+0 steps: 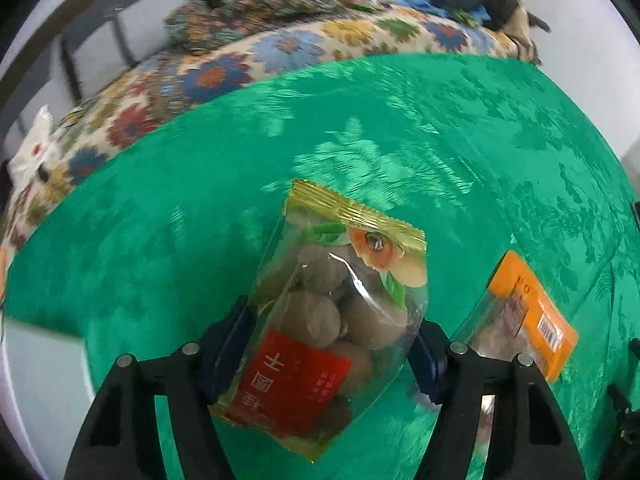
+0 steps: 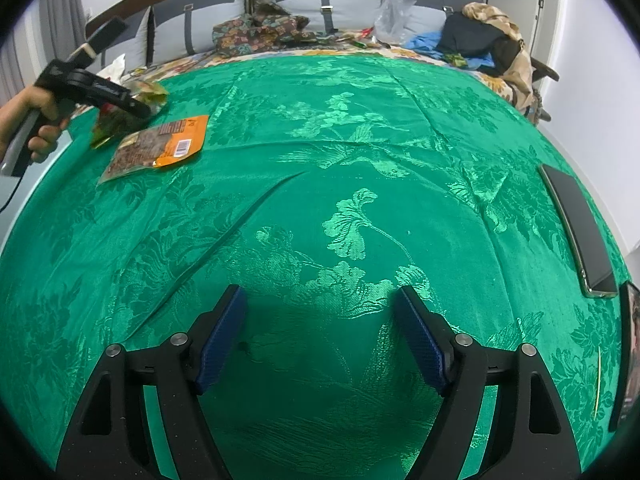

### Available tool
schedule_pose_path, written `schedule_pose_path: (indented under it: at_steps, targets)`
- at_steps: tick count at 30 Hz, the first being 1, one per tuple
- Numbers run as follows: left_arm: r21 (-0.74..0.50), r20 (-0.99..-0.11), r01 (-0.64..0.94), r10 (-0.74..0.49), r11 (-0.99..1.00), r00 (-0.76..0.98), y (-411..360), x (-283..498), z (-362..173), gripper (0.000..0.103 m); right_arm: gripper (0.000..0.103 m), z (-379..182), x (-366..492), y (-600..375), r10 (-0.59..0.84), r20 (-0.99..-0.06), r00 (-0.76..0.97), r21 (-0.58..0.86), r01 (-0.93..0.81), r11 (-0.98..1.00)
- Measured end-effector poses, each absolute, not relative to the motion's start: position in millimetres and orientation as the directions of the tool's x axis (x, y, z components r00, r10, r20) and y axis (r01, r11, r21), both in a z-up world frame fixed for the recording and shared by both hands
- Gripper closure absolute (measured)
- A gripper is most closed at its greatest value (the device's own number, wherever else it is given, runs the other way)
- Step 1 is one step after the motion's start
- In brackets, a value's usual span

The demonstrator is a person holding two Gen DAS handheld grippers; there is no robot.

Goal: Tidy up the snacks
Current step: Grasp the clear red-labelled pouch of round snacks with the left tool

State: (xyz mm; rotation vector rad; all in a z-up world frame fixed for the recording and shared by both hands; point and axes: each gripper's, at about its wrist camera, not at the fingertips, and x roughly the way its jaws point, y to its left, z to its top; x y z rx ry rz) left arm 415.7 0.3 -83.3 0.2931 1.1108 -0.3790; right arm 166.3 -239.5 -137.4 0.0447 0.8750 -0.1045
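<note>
While the left gripper (image 1: 332,344) pinches a clear longan snack bag (image 1: 328,320) between its fingers above the green cloth (image 2: 360,200), an orange-edged snack pack (image 2: 160,144) lies flat on the cloth just beside it. Right gripper (image 2: 320,340): fingers spread wide, nothing between them, over bare cloth. Dark phone (image 2: 580,224) at cloth's right edge.

Left wrist view looks down close over the green cloth (image 1: 160,208); right looks across from further back. Both show the orange packet (image 1: 532,312).
</note>
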Motion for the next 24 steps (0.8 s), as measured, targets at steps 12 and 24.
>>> schedule_pose_path:
  at_steps: [12,24]
  targets:
    - [-0.032,-0.913,0.103,-0.071,0.994,0.401,115,250,-84,0.033,0.022,-138,166,-240,-0.073,-0.768,0.636,-0.003,0.109,0.994]
    - [0.015,-0.859,0.019,0.004,1.000,0.513,117,217,-119,0.009,0.022,-138,166,-240,-0.072,-0.768,0.636,-0.003,0.109,0.994]
